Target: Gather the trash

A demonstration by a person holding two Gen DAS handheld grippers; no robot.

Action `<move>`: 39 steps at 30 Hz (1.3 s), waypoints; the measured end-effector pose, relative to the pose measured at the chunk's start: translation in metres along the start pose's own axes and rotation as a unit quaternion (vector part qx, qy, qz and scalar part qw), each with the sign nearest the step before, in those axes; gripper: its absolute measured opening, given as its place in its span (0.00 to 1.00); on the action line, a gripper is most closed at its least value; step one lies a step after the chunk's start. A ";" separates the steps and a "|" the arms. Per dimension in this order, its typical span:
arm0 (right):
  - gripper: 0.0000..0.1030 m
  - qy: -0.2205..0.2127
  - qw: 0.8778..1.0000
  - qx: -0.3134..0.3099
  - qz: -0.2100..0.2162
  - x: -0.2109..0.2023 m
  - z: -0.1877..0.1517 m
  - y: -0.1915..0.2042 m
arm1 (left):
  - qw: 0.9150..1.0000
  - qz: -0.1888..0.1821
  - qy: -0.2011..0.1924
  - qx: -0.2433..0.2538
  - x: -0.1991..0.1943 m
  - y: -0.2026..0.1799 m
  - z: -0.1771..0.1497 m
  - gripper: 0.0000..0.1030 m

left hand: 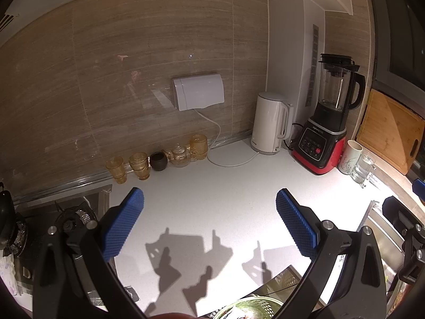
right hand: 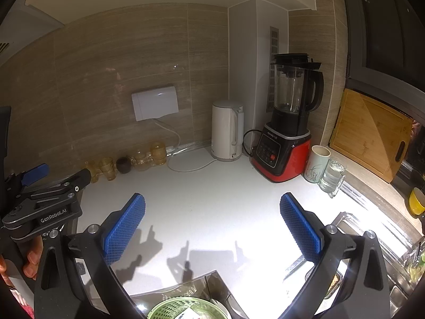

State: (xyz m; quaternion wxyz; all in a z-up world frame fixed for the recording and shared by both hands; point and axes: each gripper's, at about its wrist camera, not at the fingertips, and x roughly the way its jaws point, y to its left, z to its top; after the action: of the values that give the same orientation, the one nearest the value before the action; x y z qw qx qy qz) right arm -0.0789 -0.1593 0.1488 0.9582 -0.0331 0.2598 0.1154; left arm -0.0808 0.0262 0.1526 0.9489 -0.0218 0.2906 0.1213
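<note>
Blue nubbed pads on left gripper (left hand: 209,206) and right gripper (right hand: 212,210), both spread, empty, over white counter (right hand: 212,194). Green perforated round basket (right hand: 186,309) at near edge holds scraps; orientation unclear.

Home kitchen: white countertop (left hand: 212,186), gas burner (left hand: 71,219), electric kettle (left hand: 269,123), blender (left hand: 326,122), cutting board (right hand: 372,133).

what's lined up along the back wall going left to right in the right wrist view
amber glasses → dark round pot → glass teapot → white kettle → red and black blender → white mug → clear glass mug → wooden cutting board
</note>
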 end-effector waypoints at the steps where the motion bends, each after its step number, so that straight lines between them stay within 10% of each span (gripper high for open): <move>1: 0.98 0.000 1.000 0.000 -0.001 0.000 0.000 0.000 | 1.000 0.000 0.000 0.001 0.000 -0.001 0.000 0.93; 39: 0.98 0.006 1.000 -0.001 0.000 0.001 -0.001 -0.016 | 1.000 -0.008 0.012 0.008 0.015 -0.005 -0.002 0.93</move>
State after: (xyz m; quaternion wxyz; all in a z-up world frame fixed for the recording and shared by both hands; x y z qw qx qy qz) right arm -0.0743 -0.1750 0.1475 0.9566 -0.0348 0.2651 0.1158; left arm -0.0688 0.0242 0.1427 0.9463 -0.0178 0.3029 0.1116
